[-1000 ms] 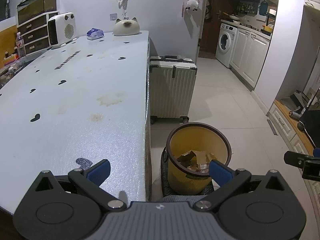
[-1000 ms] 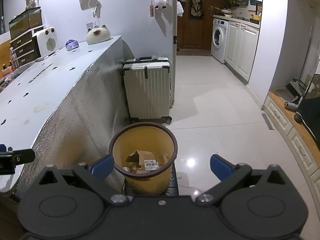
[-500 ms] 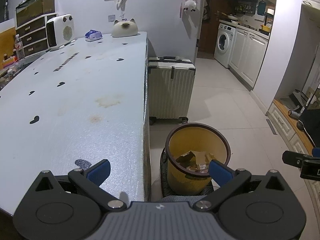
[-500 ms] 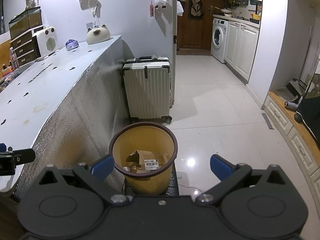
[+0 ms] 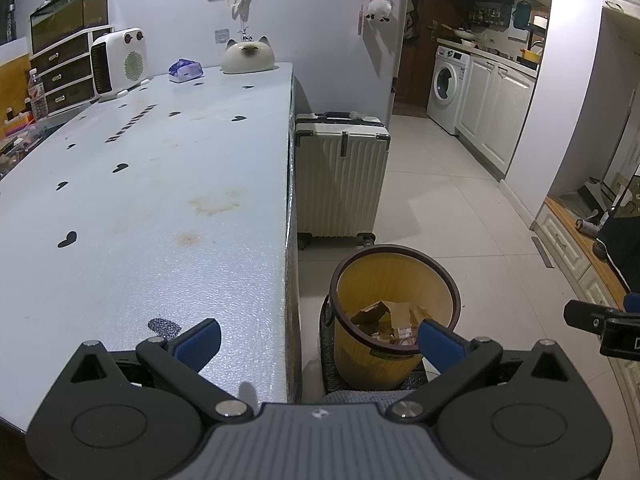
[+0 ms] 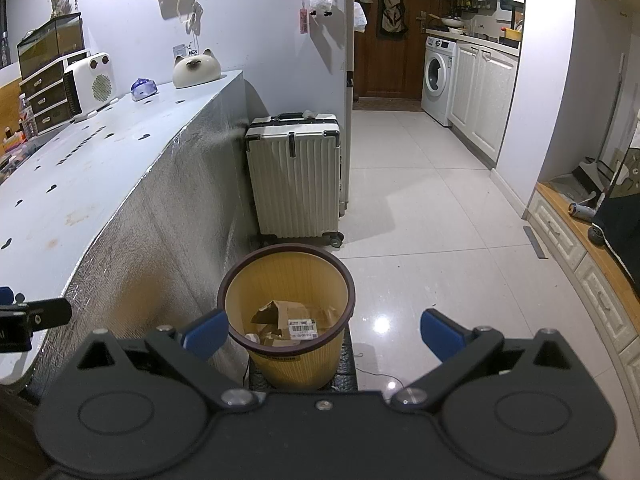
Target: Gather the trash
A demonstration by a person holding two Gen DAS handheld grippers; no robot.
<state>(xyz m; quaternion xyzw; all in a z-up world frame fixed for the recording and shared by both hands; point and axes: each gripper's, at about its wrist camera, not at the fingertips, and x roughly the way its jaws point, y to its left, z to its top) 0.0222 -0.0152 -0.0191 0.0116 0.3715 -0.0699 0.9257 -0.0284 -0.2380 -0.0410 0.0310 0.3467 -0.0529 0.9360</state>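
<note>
White heater (image 5: 119, 63), cat figure (image 5: 248, 56) on stained table (image 5: 160, 216)

Yellow trash bin (image 6: 286, 312) upright on floor, cardboard scraps (image 6: 280, 314) inside

No text can be read with certainty. A white label with a barcode (image 6: 303, 325) is seen on a piece of cardboard inside the yellow bin (image 6: 286, 312), but its print is too small to be made out. A dark sticker (image 6: 285, 359) on the bin's outer wall carries lettering that is likewise illegible. A row of dark printed characters (image 5: 130, 123) is seen on the table (image 5: 160, 208), blurred beyond reading.
</note>
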